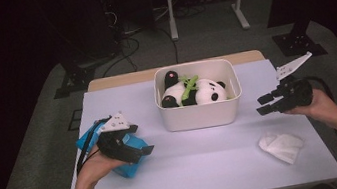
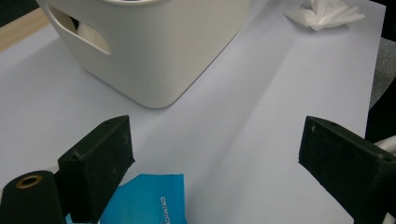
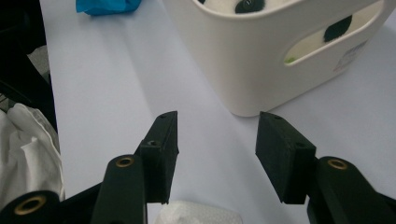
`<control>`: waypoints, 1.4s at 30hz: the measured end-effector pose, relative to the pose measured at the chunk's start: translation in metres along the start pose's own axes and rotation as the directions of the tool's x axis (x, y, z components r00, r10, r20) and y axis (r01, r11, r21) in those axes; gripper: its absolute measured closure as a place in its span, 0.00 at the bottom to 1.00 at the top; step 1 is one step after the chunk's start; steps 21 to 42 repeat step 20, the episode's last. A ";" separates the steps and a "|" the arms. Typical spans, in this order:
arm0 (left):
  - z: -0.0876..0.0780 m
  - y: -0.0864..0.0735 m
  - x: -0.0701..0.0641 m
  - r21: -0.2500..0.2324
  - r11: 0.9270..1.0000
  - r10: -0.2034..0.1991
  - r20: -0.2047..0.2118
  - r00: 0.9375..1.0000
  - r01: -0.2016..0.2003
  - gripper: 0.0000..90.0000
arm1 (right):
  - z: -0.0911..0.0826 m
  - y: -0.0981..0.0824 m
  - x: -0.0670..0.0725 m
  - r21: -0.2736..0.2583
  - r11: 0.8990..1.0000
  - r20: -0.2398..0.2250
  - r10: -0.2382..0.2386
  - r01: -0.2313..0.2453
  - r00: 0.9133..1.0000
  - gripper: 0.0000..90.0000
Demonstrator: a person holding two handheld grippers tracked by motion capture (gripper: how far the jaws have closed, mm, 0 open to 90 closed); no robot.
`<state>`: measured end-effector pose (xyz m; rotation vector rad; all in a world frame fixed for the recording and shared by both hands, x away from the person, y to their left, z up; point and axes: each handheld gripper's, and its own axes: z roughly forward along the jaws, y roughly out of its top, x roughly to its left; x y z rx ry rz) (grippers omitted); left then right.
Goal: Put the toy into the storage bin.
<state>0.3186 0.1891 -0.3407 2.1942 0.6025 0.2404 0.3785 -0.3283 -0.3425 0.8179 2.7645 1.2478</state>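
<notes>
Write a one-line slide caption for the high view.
Open right gripper beside white bin holding panda toy; left gripper over blue bag.

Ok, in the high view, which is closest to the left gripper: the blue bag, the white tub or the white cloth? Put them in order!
From the left gripper:
1. Blue bag, right under it at the table's left side.
2. White tub, mid-table, holding the panda toys.
3. White cloth, far across on the right, near the table's front edge.

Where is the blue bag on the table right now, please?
In the high view, the blue bag lies at the table's left, under the left gripper, left of the white bin.
</notes>
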 end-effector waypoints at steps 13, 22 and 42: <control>0.002 0.001 -0.001 0.002 1.000 0.006 0.003 1.000 -0.006 0.10 | 0.005 -0.032 0.006 -0.021 0.998 -0.010 0.054 -0.054 0.998 0.52; 0.002 0.002 -0.003 0.002 1.000 0.013 0.003 1.000 -0.013 0.10 | 0.005 -0.049 0.011 -0.043 0.996 -0.010 0.075 -0.076 0.997 0.49; 0.002 0.002 -0.003 0.002 1.000 0.013 0.003 1.000 -0.013 0.10 | 0.005 -0.049 0.011 -0.043 0.996 -0.010 0.075 -0.076 0.997 0.49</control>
